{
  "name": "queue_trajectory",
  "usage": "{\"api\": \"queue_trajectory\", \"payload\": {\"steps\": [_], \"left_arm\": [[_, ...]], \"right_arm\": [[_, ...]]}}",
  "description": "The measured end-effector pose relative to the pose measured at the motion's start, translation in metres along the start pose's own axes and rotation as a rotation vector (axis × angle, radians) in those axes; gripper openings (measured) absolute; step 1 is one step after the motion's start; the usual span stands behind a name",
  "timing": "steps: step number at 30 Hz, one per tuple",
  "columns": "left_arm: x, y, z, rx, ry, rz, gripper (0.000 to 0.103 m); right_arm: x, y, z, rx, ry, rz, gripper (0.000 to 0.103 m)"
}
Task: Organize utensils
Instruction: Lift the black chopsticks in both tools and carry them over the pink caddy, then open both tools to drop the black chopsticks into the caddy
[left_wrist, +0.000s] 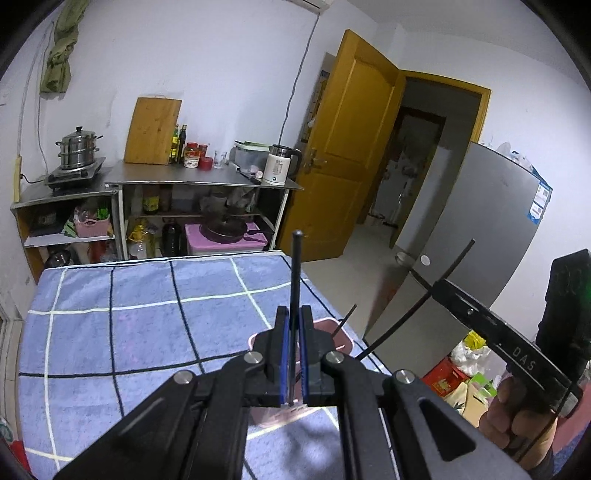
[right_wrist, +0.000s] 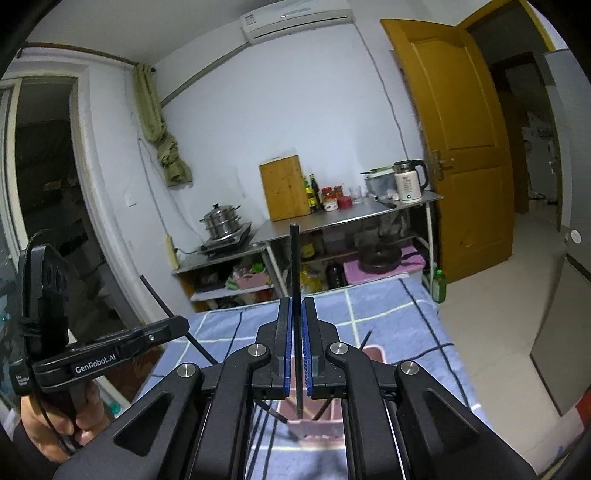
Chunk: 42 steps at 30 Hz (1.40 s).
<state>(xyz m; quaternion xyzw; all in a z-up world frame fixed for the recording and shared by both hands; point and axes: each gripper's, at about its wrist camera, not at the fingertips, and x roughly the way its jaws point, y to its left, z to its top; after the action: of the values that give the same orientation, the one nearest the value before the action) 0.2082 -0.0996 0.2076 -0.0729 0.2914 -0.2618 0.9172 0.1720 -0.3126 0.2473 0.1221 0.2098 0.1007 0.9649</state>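
Note:
My left gripper (left_wrist: 294, 314) is shut on a black chopstick (left_wrist: 295, 280) that stands upright between the blue pads, above a pink utensil holder (left_wrist: 341, 338) at the table's right edge. Another chopstick (left_wrist: 344, 320) leans out of the holder. My right gripper (right_wrist: 294, 306) is shut on a second black chopstick (right_wrist: 294, 295), upright, its lower end over the pink holder (right_wrist: 375, 352). More chopsticks (right_wrist: 365, 340) stick out of that holder. Each gripper shows in the other's view, the right one (left_wrist: 436, 284) and the left one (right_wrist: 177, 325), each with a chopstick.
A blue checked cloth (left_wrist: 129, 325) covers the table. Behind it stand steel shelves (left_wrist: 192, 177) with a cutting board, bottles, a kettle (left_wrist: 279, 164) and a steamer pot (left_wrist: 78, 147). A yellow door (left_wrist: 354, 147) and a grey fridge (left_wrist: 480, 229) are on the right.

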Motion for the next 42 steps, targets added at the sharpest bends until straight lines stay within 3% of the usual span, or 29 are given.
{"api": "queue_trajectory", "payload": {"steps": [8, 24, 33, 38, 42], "left_arm": [[0.031, 0.007, -0.008, -0.011, 0.02, 0.006, 0.005], [0.079, 0.028, -0.047, -0.036, 0.135, 0.008, 0.005], [0.078, 0.028, -0.05, -0.02, 0.136, 0.004, 0.007], [0.063, 0.032, -0.048, -0.028, 0.102, 0.002, 0.023], [0.046, 0.033, -0.052, -0.025, 0.076, 0.02, 0.023]], "right_arm": [[0.033, -0.015, -0.011, 0.022, 0.032, -0.013, 0.005], [0.097, -0.037, -0.065, 0.045, 0.193, -0.042, 0.005], [0.096, -0.042, -0.069, 0.055, 0.21, -0.06, 0.009], [0.081, -0.04, -0.066, 0.052, 0.179, -0.057, 0.015], [0.067, -0.036, -0.066, 0.047, 0.161, -0.057, 0.015]]}}
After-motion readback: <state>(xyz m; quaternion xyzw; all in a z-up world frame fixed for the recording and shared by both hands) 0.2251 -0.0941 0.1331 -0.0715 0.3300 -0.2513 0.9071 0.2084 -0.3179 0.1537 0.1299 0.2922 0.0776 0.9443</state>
